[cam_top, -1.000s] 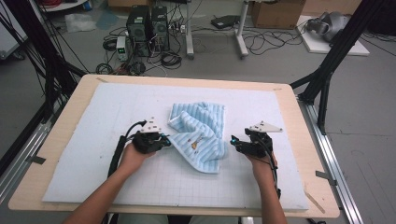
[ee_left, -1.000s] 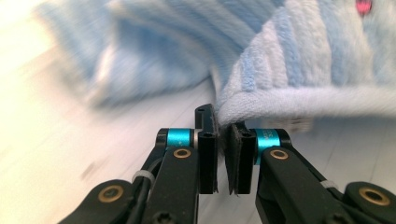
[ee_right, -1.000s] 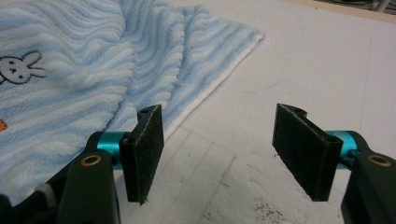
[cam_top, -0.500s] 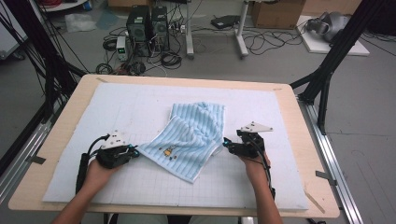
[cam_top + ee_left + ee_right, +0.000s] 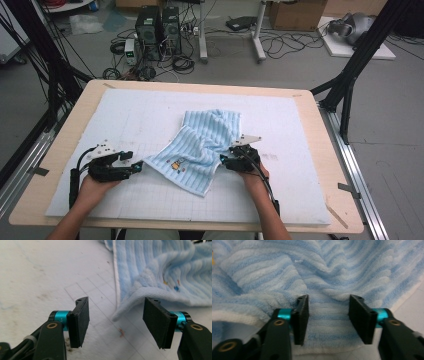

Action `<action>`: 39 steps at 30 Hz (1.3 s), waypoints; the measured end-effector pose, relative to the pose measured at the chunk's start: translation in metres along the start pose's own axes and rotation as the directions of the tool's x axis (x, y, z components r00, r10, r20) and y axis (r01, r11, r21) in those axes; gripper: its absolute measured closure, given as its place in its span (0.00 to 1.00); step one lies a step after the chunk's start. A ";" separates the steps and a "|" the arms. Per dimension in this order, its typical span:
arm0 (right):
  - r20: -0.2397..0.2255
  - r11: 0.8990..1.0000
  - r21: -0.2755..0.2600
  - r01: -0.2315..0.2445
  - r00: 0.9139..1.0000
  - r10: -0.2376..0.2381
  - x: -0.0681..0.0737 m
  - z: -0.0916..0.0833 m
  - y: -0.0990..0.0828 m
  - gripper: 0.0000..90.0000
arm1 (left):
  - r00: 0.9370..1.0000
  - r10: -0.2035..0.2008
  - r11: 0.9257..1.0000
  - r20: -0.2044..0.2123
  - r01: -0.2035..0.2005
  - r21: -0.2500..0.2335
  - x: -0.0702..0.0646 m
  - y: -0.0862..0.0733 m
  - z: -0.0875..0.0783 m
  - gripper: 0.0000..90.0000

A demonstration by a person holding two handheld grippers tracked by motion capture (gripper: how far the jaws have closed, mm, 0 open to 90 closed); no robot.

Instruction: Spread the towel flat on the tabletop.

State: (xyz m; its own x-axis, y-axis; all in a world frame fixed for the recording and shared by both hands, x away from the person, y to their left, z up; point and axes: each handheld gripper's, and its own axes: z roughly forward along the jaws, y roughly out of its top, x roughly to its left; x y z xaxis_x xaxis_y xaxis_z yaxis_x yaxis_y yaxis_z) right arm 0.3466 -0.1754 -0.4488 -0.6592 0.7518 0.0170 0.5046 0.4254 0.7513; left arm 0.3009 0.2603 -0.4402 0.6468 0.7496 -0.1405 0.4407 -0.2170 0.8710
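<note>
From up top, the blue striped towel (image 5: pixel 200 150) lies rumpled in the middle of the white mat (image 5: pixel 310 150), one corner pulled out toward the person's left. That corner looks freshly laid down, and the left gripper (image 5: pixel 134 166) sits just beside it, apart from the cloth. The right gripper (image 5: pixel 224 161) is pushed up against the towel's right edge, probably going for a new hold so the bunched part can be drawn flat. Nothing else is on the mat. The wooden table (image 5: pixel 75 115) has bare edges, and the computer towers (image 5: pixel 159 25) and cables on the floor are well out of the way.

In the left gripper view, the jaws stand wide apart and have just been opening. The towel corner (image 5: pixel 120 312) lies on the mat ahead of them, not pinched, with only a bit of fold near the right pad.

In the right gripper view, the jaws have just been closing, but there's still a gap, with a ridge of towel (image 5: pixel 329 315) sitting between the pads. I'd say not clamped yet. The folds piled behind it are the only thing in the way.
</note>
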 end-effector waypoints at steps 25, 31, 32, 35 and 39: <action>0.292 0.989 -0.076 -0.125 0.946 0.142 -0.074 0.002 0.021 0.74 | 0.998 -0.050 0.994 -0.034 0.046 -0.097 0.014 0.011 0.010 0.43; 0.173 0.988 -0.110 -0.112 0.976 0.130 -0.054 -0.021 0.021 0.48 | 0.998 -0.049 0.994 -0.038 0.045 -0.102 0.014 0.007 0.012 0.42; 0.161 0.989 -0.115 -0.097 0.980 0.115 -0.049 -0.025 0.019 0.47 | 0.998 -0.047 0.994 -0.041 0.042 -0.104 0.014 0.007 0.011 0.42; 0.122 0.990 -0.119 -0.072 0.989 0.087 -0.033 -0.033 0.010 0.45 | 0.998 -0.046 0.992 -0.048 0.040 -0.115 0.013 0.005 0.010 0.42; 0.099 0.996 -0.085 0.003 0.995 0.006 -0.009 -0.040 -0.004 0.46 | 0.997 -0.047 0.993 -0.060 0.040 -0.111 0.009 -0.004 0.006 0.42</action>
State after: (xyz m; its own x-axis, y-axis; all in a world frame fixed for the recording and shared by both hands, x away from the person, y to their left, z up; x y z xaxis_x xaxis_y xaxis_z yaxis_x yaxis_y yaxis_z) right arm 0.3277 -0.2041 -0.4254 -0.5977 0.8005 -0.0441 0.4534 0.3828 0.8049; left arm 0.3085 0.2640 -0.4472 0.5868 0.7953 -0.1523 0.3939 -0.1161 0.9118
